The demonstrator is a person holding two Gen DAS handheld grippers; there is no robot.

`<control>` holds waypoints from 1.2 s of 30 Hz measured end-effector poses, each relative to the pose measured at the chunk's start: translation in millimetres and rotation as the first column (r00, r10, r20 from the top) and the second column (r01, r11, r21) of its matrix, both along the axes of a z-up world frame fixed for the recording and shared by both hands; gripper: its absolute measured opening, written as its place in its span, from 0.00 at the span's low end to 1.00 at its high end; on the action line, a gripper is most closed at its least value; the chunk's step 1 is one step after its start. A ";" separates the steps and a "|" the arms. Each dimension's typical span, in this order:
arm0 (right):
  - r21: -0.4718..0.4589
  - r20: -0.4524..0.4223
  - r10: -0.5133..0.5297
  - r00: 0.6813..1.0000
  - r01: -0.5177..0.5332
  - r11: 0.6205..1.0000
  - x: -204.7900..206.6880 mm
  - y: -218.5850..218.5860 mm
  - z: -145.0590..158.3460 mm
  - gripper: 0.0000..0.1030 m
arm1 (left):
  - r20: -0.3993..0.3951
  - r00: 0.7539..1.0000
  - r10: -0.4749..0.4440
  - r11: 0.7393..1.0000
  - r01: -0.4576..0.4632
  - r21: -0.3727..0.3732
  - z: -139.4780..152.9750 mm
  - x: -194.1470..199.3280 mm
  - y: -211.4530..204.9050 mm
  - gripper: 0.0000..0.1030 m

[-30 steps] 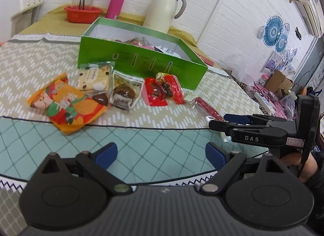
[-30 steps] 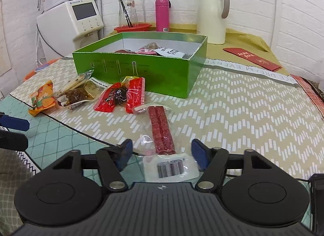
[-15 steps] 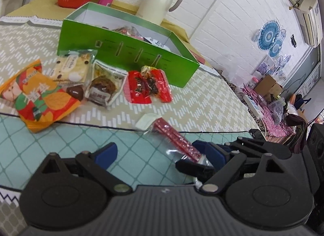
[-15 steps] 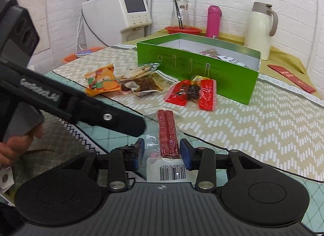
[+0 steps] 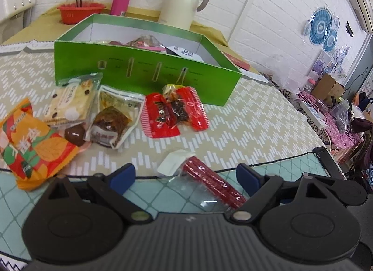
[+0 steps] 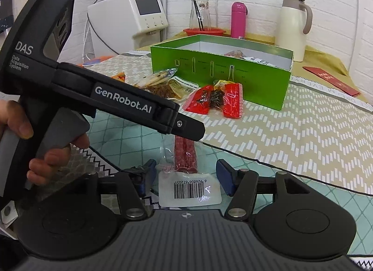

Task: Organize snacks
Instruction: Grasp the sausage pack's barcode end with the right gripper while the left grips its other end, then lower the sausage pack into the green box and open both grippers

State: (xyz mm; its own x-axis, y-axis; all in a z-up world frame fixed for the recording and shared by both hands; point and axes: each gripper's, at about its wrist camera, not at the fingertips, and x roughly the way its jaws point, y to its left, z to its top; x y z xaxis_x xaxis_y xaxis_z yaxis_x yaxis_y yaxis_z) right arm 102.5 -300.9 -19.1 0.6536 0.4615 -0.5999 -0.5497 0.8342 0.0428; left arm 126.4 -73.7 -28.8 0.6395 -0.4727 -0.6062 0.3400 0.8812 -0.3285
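Observation:
A clear pack of two red sausage sticks (image 5: 209,181) lies on the teal cloth near the table's front edge. My left gripper (image 5: 185,176) is open around one end, pads clear of it. My right gripper (image 6: 185,176) straddles the barcode end of the sausage pack (image 6: 186,154); its jaws are opening and the pads do not touch it. The left gripper's fingers (image 6: 188,129) reach over the pack from the left. Behind stands the open green box (image 5: 144,73) with some snacks inside. In front of it lie red candy packs (image 5: 172,112), a brown pouch (image 5: 112,119), a biscuit pack (image 5: 70,103) and an orange bag (image 5: 30,145).
A cream jug (image 6: 293,26), a pink bottle (image 6: 238,20), a red basket (image 6: 204,31) holding a glass carafe, and a white appliance (image 6: 139,15) stand behind the box. A red envelope (image 6: 331,80) lies at the right. A hand (image 6: 58,154) holds the left gripper's handle.
The right gripper closed on the sausage pack, drew it toward the front edge, then opened again. The left gripper moved over to the pack and now straddles its other end.

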 end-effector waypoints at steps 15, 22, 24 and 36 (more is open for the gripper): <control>-0.026 0.025 -0.001 1.000 0.002 1.000 -2.0 0.7 -2.9 0.86 | 0.023 0.996 -0.083 0.996 0.082 0.021 -1.5 1.0 -19.9 0.71; -0.009 0.033 -0.005 0.999 0.005 1.000 -1.5 -3.8 -2.3 0.72 | 0.033 0.996 -0.084 0.996 0.084 0.002 -2.1 1.9 -19.8 0.48; -0.025 0.048 -0.008 0.999 0.009 1.000 -1.5 -1.7 -2.5 0.62 | 0.014 0.995 -0.094 0.995 0.095 -0.041 -3.1 3.1 -21.0 0.38; -0.014 0.143 0.018 0.989 -0.016 1.000 2.1 -4.8 27.7 0.41 | 0.112 0.987 -0.116 0.987 0.127 -0.100 36.7 5.0 -23.7 0.24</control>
